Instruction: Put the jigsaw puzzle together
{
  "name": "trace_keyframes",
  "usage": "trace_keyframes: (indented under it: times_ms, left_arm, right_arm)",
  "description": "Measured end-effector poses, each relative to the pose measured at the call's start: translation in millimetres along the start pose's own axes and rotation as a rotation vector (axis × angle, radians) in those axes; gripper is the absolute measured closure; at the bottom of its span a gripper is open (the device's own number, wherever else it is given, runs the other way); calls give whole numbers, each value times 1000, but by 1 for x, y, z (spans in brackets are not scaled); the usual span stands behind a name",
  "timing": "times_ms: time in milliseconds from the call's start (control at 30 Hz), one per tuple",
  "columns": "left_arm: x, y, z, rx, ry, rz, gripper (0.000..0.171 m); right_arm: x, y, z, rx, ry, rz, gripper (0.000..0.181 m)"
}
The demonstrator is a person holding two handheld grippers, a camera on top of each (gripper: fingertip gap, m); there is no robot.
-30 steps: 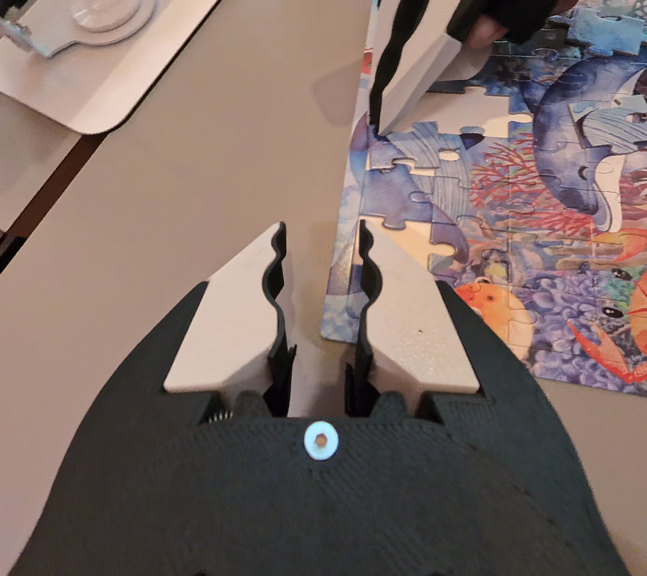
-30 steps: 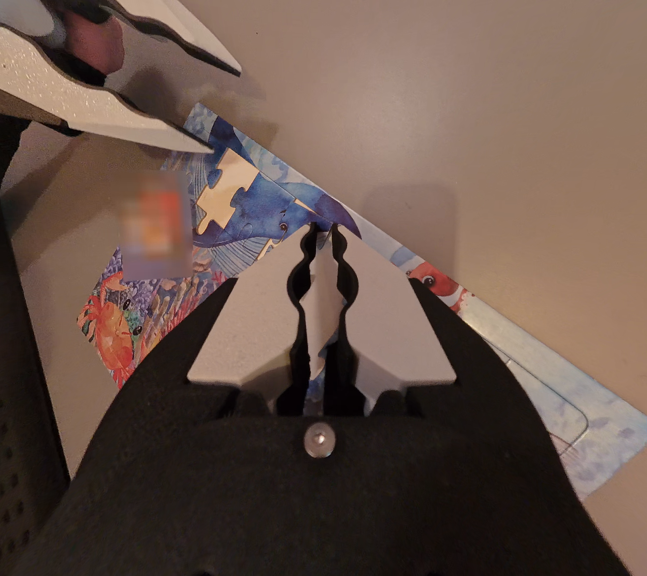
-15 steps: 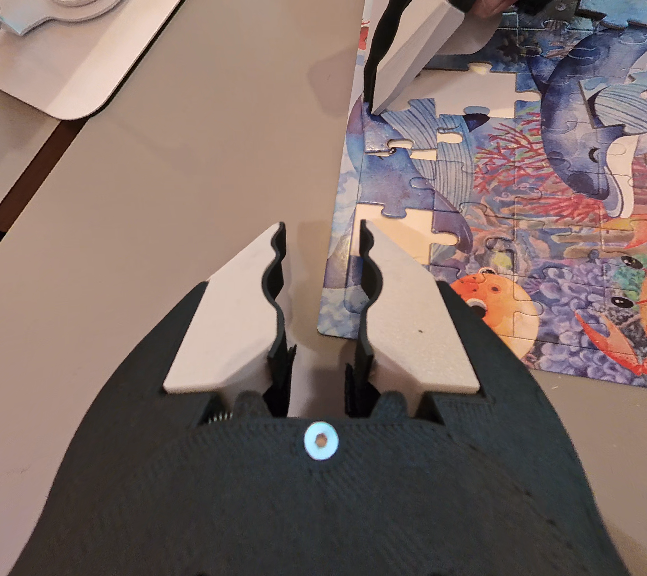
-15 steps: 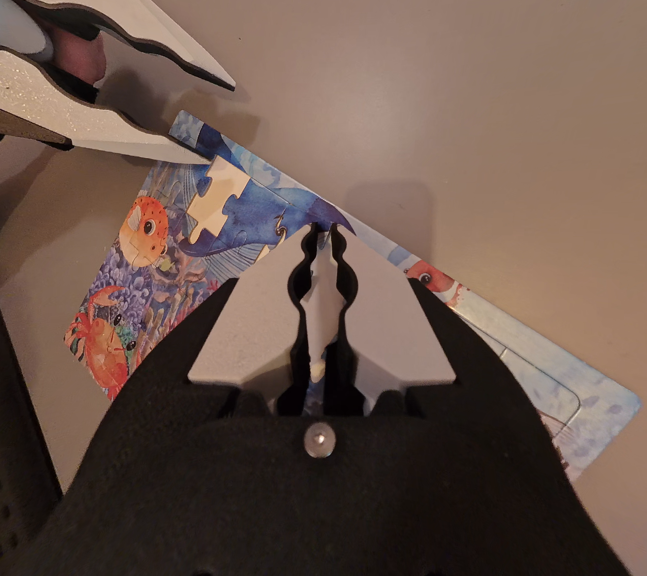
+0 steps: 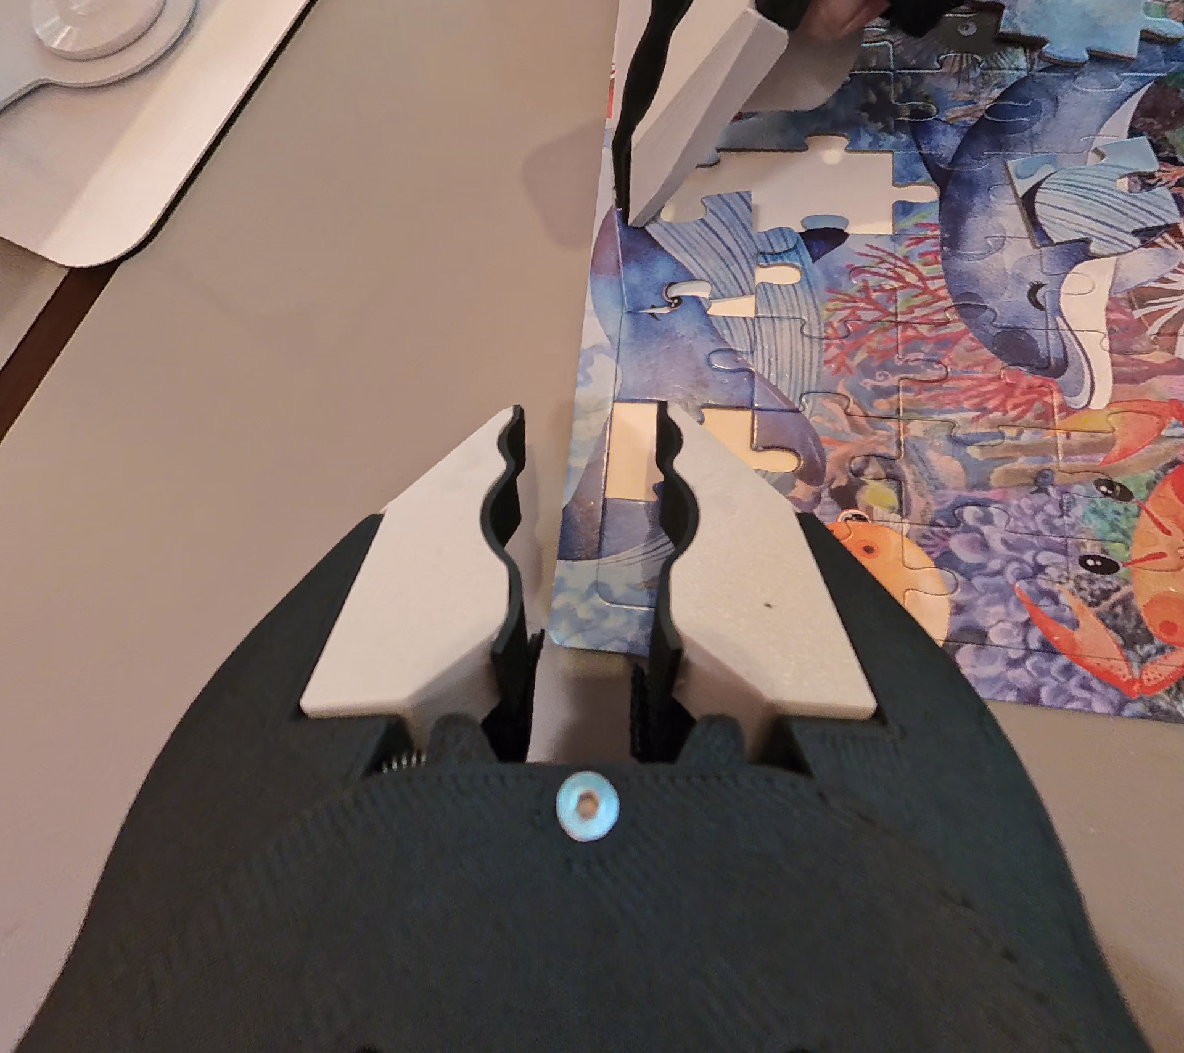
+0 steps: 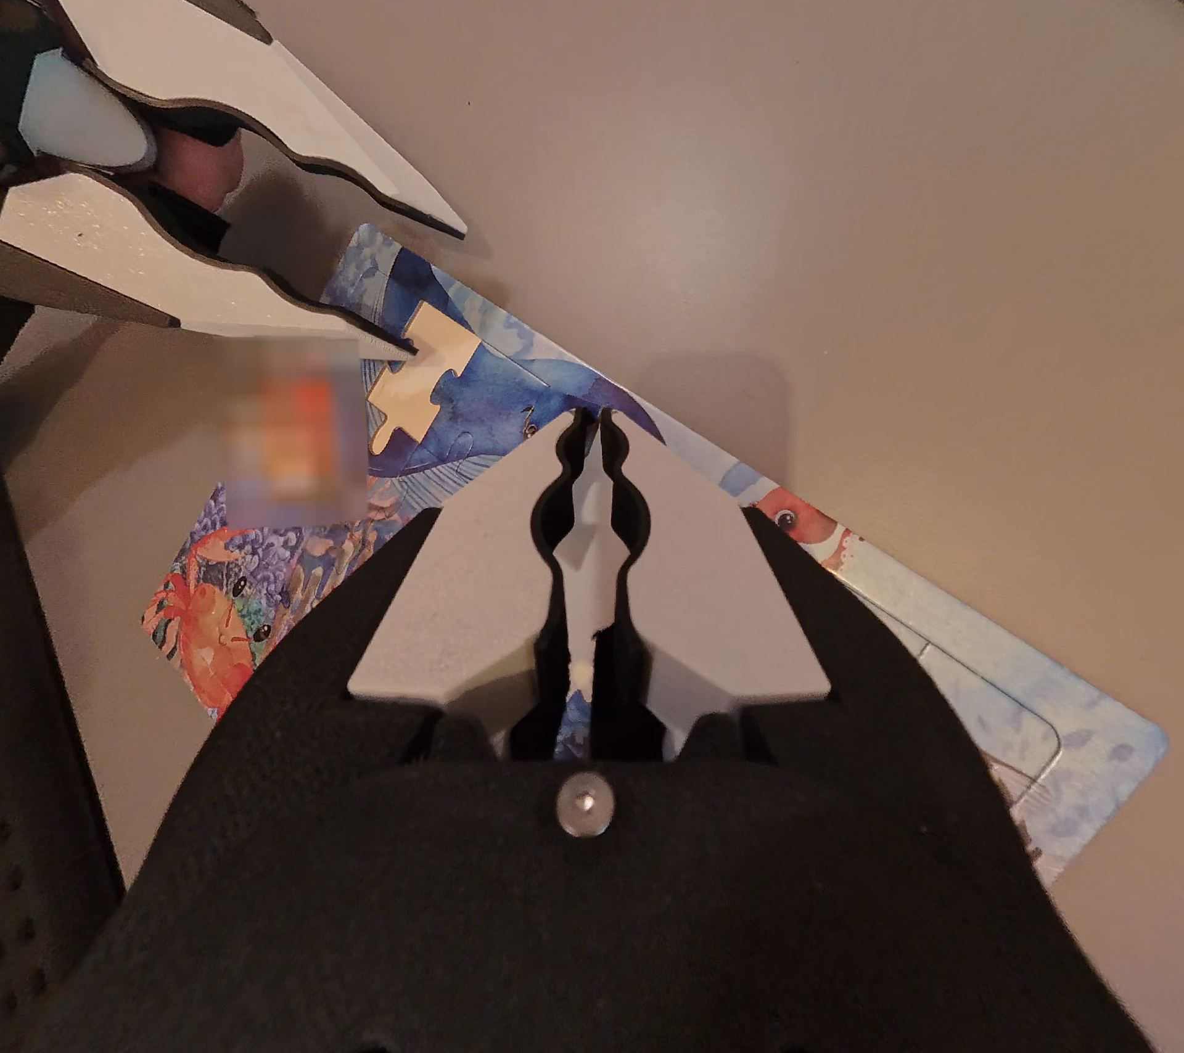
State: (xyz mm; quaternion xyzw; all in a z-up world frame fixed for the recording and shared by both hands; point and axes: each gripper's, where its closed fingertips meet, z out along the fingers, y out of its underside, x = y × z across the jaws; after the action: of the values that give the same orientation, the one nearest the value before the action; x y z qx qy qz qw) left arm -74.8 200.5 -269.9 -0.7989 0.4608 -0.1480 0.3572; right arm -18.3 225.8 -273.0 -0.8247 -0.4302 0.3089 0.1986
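Observation:
A sea-themed jigsaw puzzle lies flat on the beige table. It has an empty slot near its far left edge and another empty slot near the left corner. My left gripper is open and empty, its right fingertip over the near slot. My right gripper, held by a gloved hand, points down at the puzzle's left edge. In the right wrist view it is shut on a puzzle piece showing its white back. The left gripper shows there by the slot.
Two loose pieces, a light blue one and a whale one, lie on top of the puzzle. A white board with a clear round disc lies at the far left. A dark gap marks the table's left edge. One gripper's finger ends stand about 7 cm off the other's. About 7 cm separates my right fingertips from the empty slot.
My left gripper has moved forward and right, so its right fingertip now reaches over the near empty slot. The right gripper keeps the piece and stays by the puzzle's left edge.

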Motion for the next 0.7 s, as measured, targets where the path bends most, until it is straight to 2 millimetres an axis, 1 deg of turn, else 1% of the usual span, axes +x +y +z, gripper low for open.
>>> trace_keyframes:
  times_ms: [267,367,467,533,600,667,700]
  left_arm:
    - [4,1,4,-11,9,14,133]
    - [4,-1,4,-7,9,14,133]
    - [4,-2,3,4,10,7,133]
    - [2,-2,2,4,6,5,134]
    - [1,-2,1,7,8,0,134]
    - [2,-2,1,7,12,-2,134]
    - [2,-2,2,6,13,-2,134]
  right_arm:
    - [-6,-4,-1,23,-30,0,180]
    - [-12,-9,-6,50,-72,2,181]
    - [-19,-15,-16,85,-144,20,181]
    - [-28,-18,-25,97,-229,34,181]
    - [-42,-13,-33,70,-327,17,181]
    - [-52,-10,-37,50,-387,7,181]
    - [-61,-4,-38,15,-434,-8,181]
